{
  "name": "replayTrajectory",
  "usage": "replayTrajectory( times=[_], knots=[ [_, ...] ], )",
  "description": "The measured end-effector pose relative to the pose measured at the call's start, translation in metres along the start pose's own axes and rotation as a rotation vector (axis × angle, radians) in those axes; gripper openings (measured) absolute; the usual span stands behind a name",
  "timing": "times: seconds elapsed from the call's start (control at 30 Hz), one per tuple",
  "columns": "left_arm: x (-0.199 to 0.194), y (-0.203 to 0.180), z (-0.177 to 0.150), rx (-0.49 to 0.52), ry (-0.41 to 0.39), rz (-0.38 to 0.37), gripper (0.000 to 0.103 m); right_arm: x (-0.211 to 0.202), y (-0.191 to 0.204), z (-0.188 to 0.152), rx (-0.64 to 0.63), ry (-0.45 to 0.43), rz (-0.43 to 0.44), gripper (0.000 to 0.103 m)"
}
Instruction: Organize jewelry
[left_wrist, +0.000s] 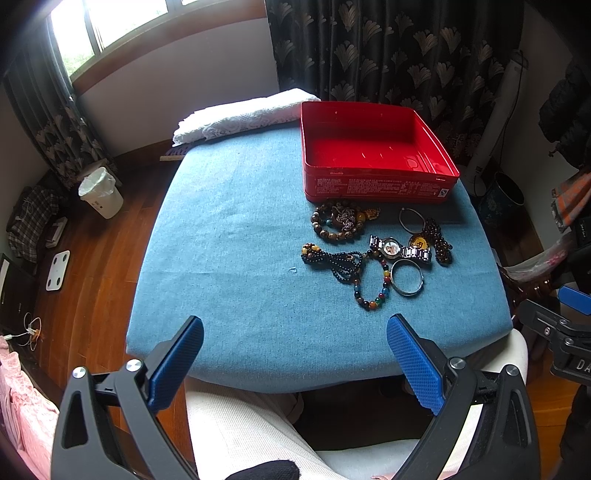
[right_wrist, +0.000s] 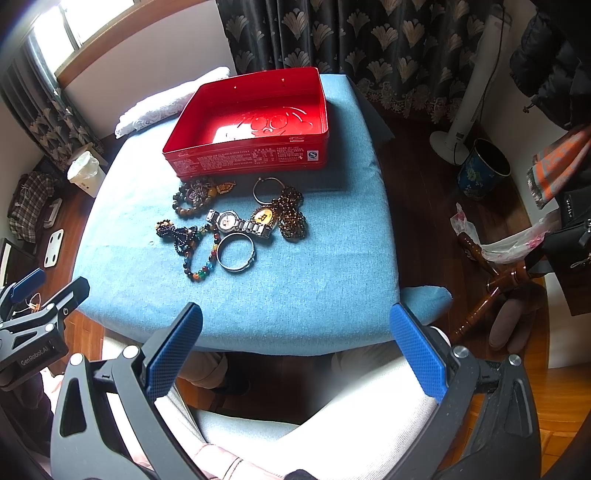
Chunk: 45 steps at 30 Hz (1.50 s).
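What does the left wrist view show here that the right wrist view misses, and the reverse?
Only the left wrist view shows the orange and white cable on the floor and the pink fabric at the lower left. Only the right wrist view shows the white fan base and the embossed floor of the red tin. Both show the red tin with nothing in it, the watch, the silver bangle, the bead bracelets on the blue cloth, and both grippers open: left, right.
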<state>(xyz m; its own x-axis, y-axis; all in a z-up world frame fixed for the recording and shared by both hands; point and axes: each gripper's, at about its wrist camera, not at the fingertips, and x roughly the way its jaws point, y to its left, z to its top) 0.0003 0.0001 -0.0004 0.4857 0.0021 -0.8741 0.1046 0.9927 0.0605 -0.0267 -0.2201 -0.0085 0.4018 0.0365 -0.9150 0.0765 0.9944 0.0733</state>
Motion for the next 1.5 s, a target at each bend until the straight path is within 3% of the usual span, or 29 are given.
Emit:
replayTrajectory(
  times=[0.4,0.6,0.87,1.07,1.13,1.27,1.37,1.5],
  knots=[
    [0.012,0.003,-0.001,-0.001,0.017,0.002,0.097,0.011,0.001,0.006,-0.003,0.017,0.007,0.098],
    [0.026,0.009,0.005,-0.013,0.036,0.011,0.097,0.021,0.003,0.009,-0.022,0.023,0.048,0.098],
    [0.055,0.016,0.012,-0.028,0.076,-0.030,0.096,0.048,0.004,0.014,-0.036,0.066,0.104,0.098],
    [0.080,0.015,0.022,-0.040,0.117,-0.050,0.086,0.071,-0.003,0.027,-0.017,0.092,0.132,0.097],
    [0.090,0.014,0.025,-0.047,0.142,-0.067,0.081,0.078,-0.005,0.032,-0.019,0.092,0.133,0.093],
    [0.108,0.009,0.032,-0.055,0.180,-0.104,0.070,0.099,-0.010,0.047,-0.015,0.120,0.154,0.073],
    [0.120,0.003,0.037,-0.052,0.207,-0.129,0.062,0.113,-0.014,0.057,-0.016,0.135,0.154,0.069],
    [0.138,-0.004,0.041,-0.051,0.252,-0.151,0.059,0.127,-0.017,0.068,-0.025,0.151,0.165,0.061]
  ],
)
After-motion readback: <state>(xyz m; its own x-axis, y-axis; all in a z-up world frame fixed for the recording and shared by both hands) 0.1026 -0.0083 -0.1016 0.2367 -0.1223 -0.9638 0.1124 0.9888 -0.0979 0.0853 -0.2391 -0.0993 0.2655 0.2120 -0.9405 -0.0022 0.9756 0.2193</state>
